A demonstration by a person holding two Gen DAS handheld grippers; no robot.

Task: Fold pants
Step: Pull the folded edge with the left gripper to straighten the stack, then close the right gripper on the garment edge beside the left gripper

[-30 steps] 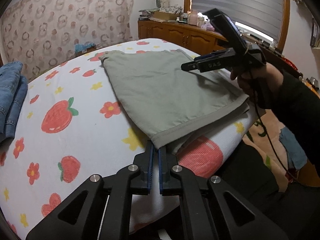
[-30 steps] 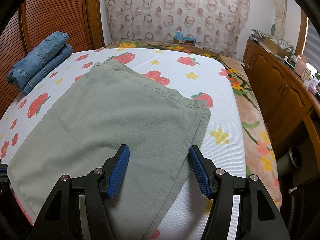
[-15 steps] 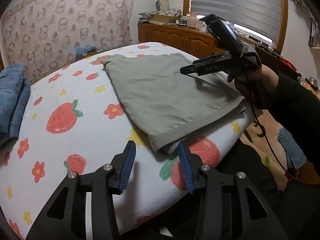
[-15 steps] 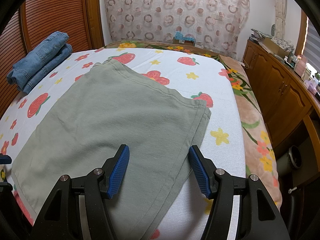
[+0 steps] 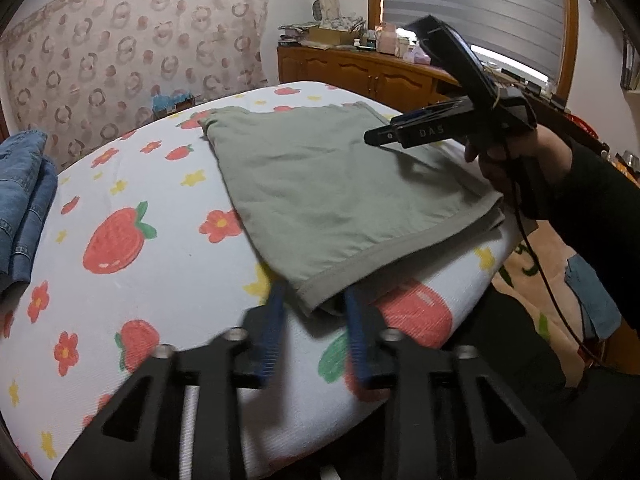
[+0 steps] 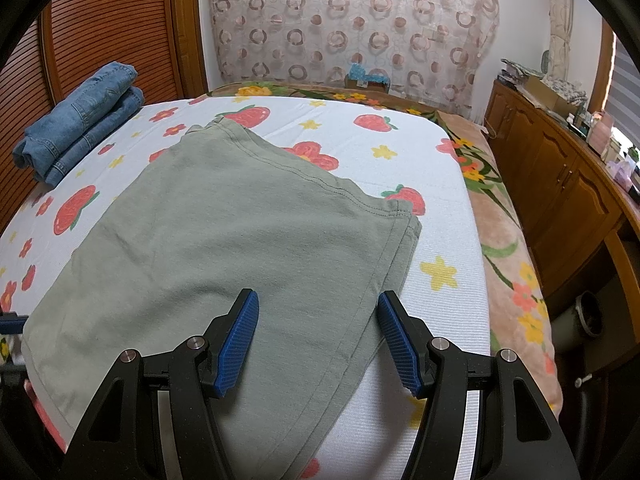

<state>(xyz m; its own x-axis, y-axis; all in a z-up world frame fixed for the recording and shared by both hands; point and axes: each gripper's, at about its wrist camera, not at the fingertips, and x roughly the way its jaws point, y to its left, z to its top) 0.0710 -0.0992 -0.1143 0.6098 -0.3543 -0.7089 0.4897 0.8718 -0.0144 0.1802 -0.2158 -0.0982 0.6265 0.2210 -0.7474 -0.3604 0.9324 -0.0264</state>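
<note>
Grey-green pants (image 5: 328, 184) lie folded flat on the strawberry-print bed (image 5: 132, 280); they also show in the right wrist view (image 6: 224, 248). My left gripper (image 5: 314, 310) is open, its blue pads on either side of the near hem corner, blurred by motion. My right gripper (image 6: 316, 320) is open and empty, hovering just above the near right part of the pants. From the left wrist view the right gripper's body (image 5: 460, 120) hangs over the pants' far right edge.
Folded blue jeans (image 6: 80, 128) lie at the bed's far left corner, also in the left wrist view (image 5: 24, 200). A wooden dresser (image 6: 560, 168) runs along the right. A patterned curtain (image 6: 352, 20) hangs behind. The floor (image 5: 560, 280) is beside the bed edge.
My left gripper opened, letting go of the pants' hem corner, pulled back, then moved in again around that corner. The right gripper stayed open and still.
</note>
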